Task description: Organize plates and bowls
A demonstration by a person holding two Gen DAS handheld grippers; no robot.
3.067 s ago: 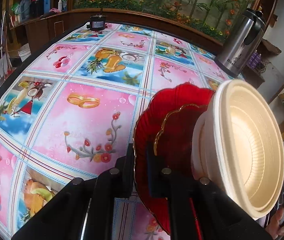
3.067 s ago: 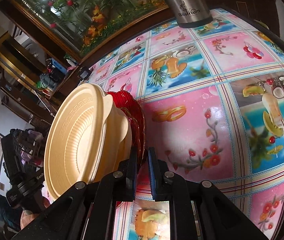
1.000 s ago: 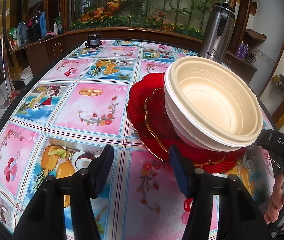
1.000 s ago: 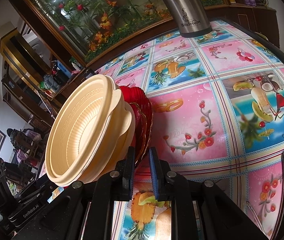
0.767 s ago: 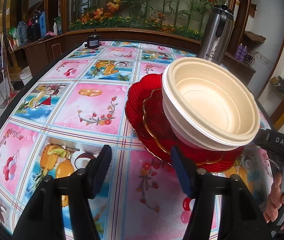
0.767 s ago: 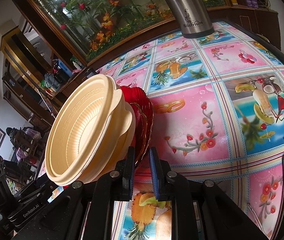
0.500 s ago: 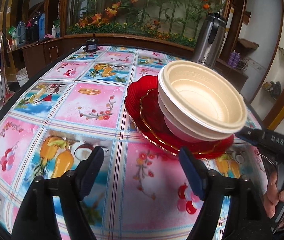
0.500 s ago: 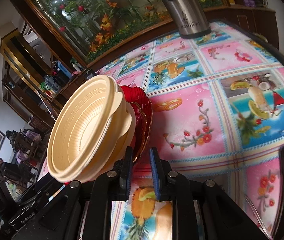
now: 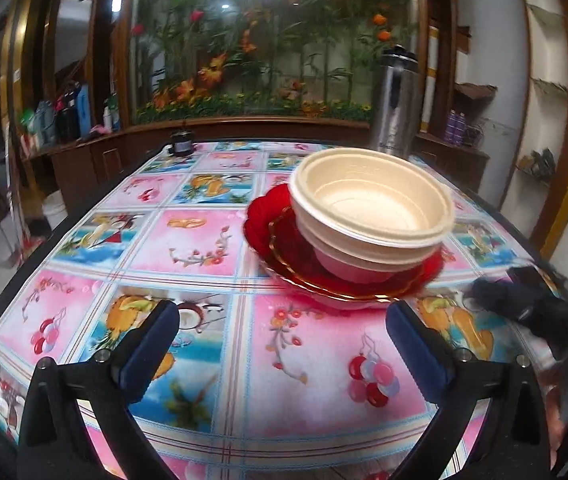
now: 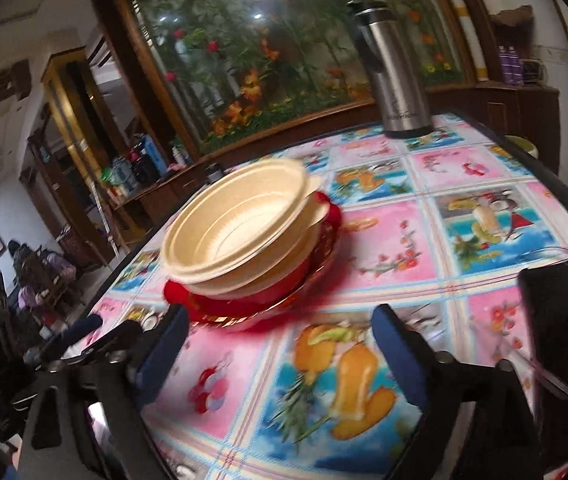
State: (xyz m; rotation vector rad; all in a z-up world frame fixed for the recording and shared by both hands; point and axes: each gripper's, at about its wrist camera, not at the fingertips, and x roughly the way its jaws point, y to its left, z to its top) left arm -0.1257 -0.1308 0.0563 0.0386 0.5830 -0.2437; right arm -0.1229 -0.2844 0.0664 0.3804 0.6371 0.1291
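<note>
Stacked cream bowls [image 9: 371, 208] sit on stacked red plates [image 9: 280, 240] on the patterned tablecloth [image 9: 188, 240]. In the right wrist view the bowls [image 10: 240, 232] and red plates [image 10: 323, 256] stand just beyond the fingers. My left gripper [image 9: 284, 344] is open and empty, pulled back from the stack. My right gripper [image 10: 280, 344] is open and empty, close in front of the stack. The right gripper also shows in the left wrist view [image 9: 531, 304], blurred, at the right.
A steel thermos [image 9: 393, 104] stands at the table's far right edge, also in the right wrist view [image 10: 395, 72]. A small dark jar [image 9: 182, 144] sits at the far edge. A wooden planter ledge with flowers runs behind. A dark phone-like object [image 10: 555, 344] lies at right.
Both grippers have let go of the stack and opened wide. The stack has come down from tilted to flat on the table. Both grippers have drawn back from it.
</note>
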